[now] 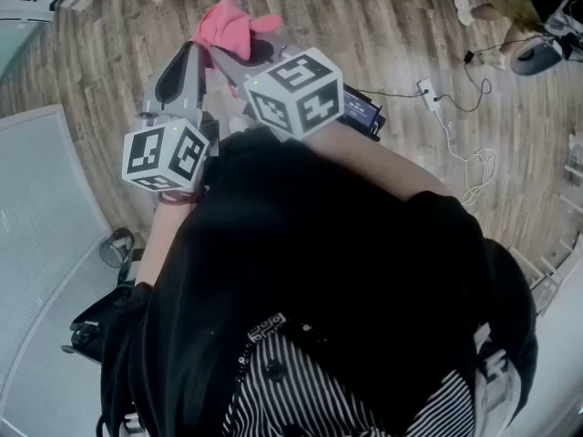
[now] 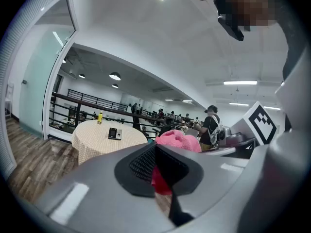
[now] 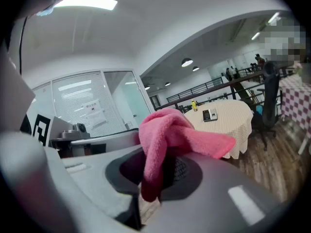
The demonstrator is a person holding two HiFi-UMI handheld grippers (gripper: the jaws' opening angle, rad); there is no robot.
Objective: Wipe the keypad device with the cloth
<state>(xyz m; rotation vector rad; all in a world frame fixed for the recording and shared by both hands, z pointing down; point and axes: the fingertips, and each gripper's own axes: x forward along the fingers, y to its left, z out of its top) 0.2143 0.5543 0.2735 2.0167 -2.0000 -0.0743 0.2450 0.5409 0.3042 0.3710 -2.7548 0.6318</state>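
The pink cloth (image 1: 228, 25) is bunched at the tips of both grippers, held out over the wooden floor. My right gripper (image 1: 241, 51) is shut on the cloth (image 3: 165, 135), which drapes over its jaws. Close on its left, my left gripper (image 1: 187, 57) has its jaws together, with a dark-pink bit of cloth (image 2: 160, 178) pinched between the pads. The rest of the cloth (image 2: 179, 141) bulges just beyond. The keypad device (image 3: 210, 114) lies far off on a round table (image 3: 233, 123) with a pale checked cover. The left gripper view shows the device (image 2: 114, 133) there too.
A yellow bottle (image 2: 100, 117) stands on that table behind the device. A white power strip (image 1: 425, 92) with trailing cables lies on the floor to the right, and a seated person's feet (image 1: 483, 7) are beyond it. A glass wall (image 2: 39, 81) and black railing (image 2: 92, 101) line the room.
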